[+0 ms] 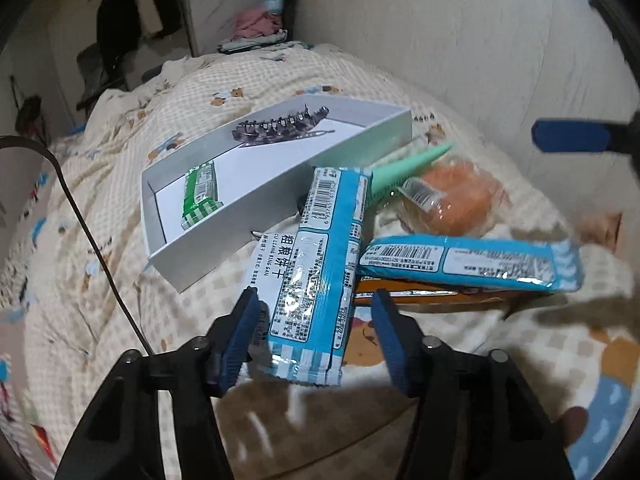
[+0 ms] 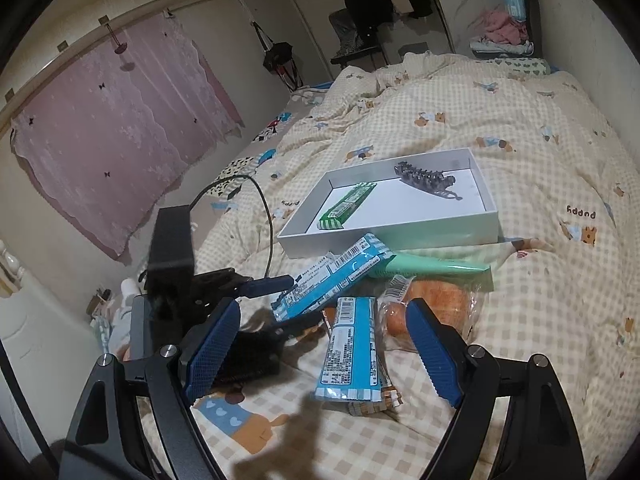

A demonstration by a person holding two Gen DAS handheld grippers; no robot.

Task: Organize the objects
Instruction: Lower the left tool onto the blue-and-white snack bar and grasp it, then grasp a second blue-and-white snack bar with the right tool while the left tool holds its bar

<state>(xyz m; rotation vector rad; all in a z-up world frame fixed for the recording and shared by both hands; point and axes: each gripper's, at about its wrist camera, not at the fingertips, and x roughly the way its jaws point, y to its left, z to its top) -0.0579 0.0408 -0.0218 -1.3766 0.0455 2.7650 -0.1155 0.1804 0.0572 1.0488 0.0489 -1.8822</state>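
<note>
A white box [image 1: 202,254] [image 2: 384,236] lies on the bed and holds a green biscuit pack [image 1: 200,194] [image 2: 346,205] and a dark hair claw clip [image 1: 280,126] [image 2: 426,178]. My left gripper [image 1: 316,326] is open, its jaws on either side of a blue biscuit pack [image 1: 320,272] [image 2: 332,280] that stands tilted up off the quilt. My right gripper [image 2: 320,340] is open over a second blue pack [image 2: 352,350] [image 1: 472,262], which lies on an orange pack [image 1: 424,294]. A mint green comb [image 1: 404,166] [image 2: 436,268] and a bagged orange item [image 1: 460,200] [image 2: 436,304] lie beside them.
A checked quilt with bear prints [image 2: 500,128] covers the bed. A black cable [image 1: 92,240] [image 2: 264,216] trails on the left. A dark brush [image 2: 250,360] lies under the right gripper's left finger. A wall [image 1: 460,40] stands close on the right, pink curtains [image 2: 108,132] far left.
</note>
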